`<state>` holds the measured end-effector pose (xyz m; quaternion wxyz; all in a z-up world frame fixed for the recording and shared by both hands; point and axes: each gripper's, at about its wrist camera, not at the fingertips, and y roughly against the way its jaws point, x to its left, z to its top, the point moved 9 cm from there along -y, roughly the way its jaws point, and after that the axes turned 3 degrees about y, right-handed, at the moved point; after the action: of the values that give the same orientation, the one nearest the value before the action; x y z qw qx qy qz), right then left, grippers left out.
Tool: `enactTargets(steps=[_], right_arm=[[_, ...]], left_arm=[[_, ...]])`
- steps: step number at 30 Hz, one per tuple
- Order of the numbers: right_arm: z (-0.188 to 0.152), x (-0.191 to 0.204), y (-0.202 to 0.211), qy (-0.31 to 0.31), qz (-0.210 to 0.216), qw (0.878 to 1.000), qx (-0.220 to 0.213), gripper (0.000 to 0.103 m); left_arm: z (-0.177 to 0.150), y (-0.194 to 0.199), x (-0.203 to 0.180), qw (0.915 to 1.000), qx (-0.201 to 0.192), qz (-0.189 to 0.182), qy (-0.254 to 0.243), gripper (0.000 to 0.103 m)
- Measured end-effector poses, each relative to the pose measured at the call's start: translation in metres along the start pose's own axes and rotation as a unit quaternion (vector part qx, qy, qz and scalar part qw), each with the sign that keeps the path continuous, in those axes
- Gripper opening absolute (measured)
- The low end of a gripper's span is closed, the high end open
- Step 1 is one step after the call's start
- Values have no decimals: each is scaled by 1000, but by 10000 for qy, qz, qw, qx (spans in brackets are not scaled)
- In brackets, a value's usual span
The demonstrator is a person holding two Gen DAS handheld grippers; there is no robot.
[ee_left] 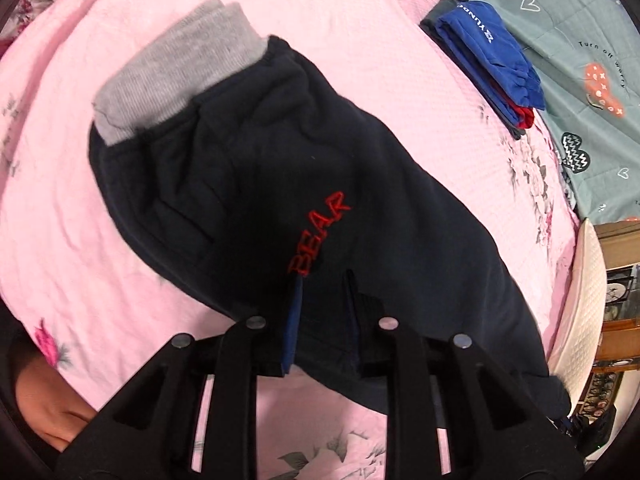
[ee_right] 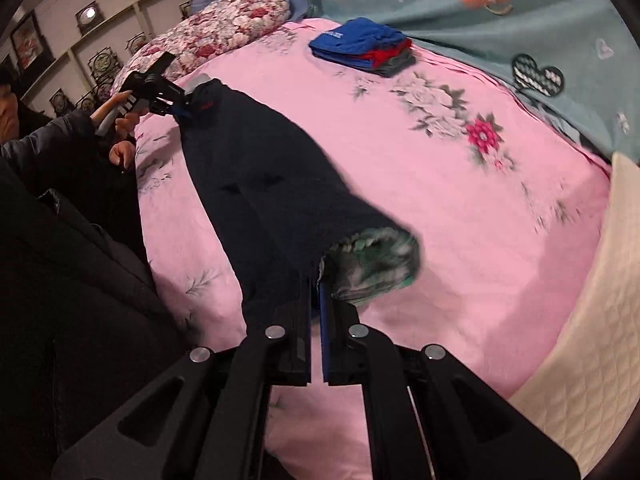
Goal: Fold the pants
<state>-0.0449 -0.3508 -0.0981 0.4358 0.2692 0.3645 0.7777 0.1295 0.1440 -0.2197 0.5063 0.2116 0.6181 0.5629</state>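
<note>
Dark navy pants (ee_left: 260,184) with a grey ribbed waistband (ee_left: 172,76) and red "BEAR" lettering (ee_left: 318,234) lie across the pink bedspread (ee_left: 380,92). My left gripper (ee_left: 322,280) is shut on the fabric just below the lettering, near the waist end. In the right wrist view the pants (ee_right: 256,184) stretch from the far left gripper (ee_right: 160,92) toward me. My right gripper (ee_right: 316,276) is shut on the leg hem, where a greenish patterned lining (ee_right: 376,256) shows at the cuff. The pants hang slightly lifted between the two grippers.
A stack of folded clothes, blue on top (ee_right: 360,46), lies at the far side of the bed, also in the left wrist view (ee_left: 488,56). A teal quilt (ee_right: 500,20) and a floral pillow (ee_right: 228,24) lie behind. The person (ee_right: 60,200) stands at the left. A white quilted edge (ee_right: 580,320) is right.
</note>
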Motion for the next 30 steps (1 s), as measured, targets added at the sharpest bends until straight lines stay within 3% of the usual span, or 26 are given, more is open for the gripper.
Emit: enactTargets(steps=[2, 4, 5, 6, 8, 11, 13, 16, 19, 21, 23, 24, 25, 26, 30], right_arm=[[-5, -5, 10, -469, 195, 9986, -121, 3], [-24, -1, 7, -470, 203, 9987, 72, 3], [-36, 3, -3, -385, 224, 9985, 310, 3], [-61, 13, -24, -359, 510, 9943, 860, 3], [-104, 30, -53, -140, 630, 9839, 1665, 3], [-115, 32, -51, -354, 988, 9754, 1937, 1], [-88, 19, -27, -576, 1295, 9780, 1531, 2], [-17, -7, -19, -812, 1250, 9870, 606, 5], [41, -6, -61, -536, 1185, 9913, 190, 6], [72, 7, -98, -357, 1195, 9920, 209, 8], [104, 40, -119, 80, 1370, 9905, 78, 8], [114, 68, -126, 438, 1505, 9876, 51, 14], [116, 91, -133, 766, 1556, 9848, 88, 31], [118, 112, -141, 1107, 1508, 9823, 125, 41], [103, 144, -171, 2018, 810, 9760, 90, 44]], left_arm=[[3, 4, -1, 9998, -24, 171, -99, 26], [6, 6, -3, 9993, -29, 296, -212, 37], [6, 5, -3, 9991, -2, 343, -268, 37], [5, 2, -3, 9985, 55, 434, -328, 37], [3, -1, -1, 9977, 122, 550, -364, 37], [-1, 0, -4, 9978, 96, 560, -351, 37], [-8, 6, -15, 9983, 39, 374, -443, 37], [-24, 8, -38, 9974, 43, 102, -709, 38], [-47, -1, -58, 9950, 262, -98, -959, 38], [-63, -8, -66, 9917, 507, -125, -1171, 38], [-72, -15, -65, 9886, 552, 256, -1380, 38], [-74, -16, -63, 9881, 568, 334, -1389, 38], [-73, -16, -61, 9894, 575, 276, -1307, 37], [-70, -14, -59, 9906, 569, 236, -1223, 37], [-57, -7, -47, 9927, 328, 407, -1086, 37]])
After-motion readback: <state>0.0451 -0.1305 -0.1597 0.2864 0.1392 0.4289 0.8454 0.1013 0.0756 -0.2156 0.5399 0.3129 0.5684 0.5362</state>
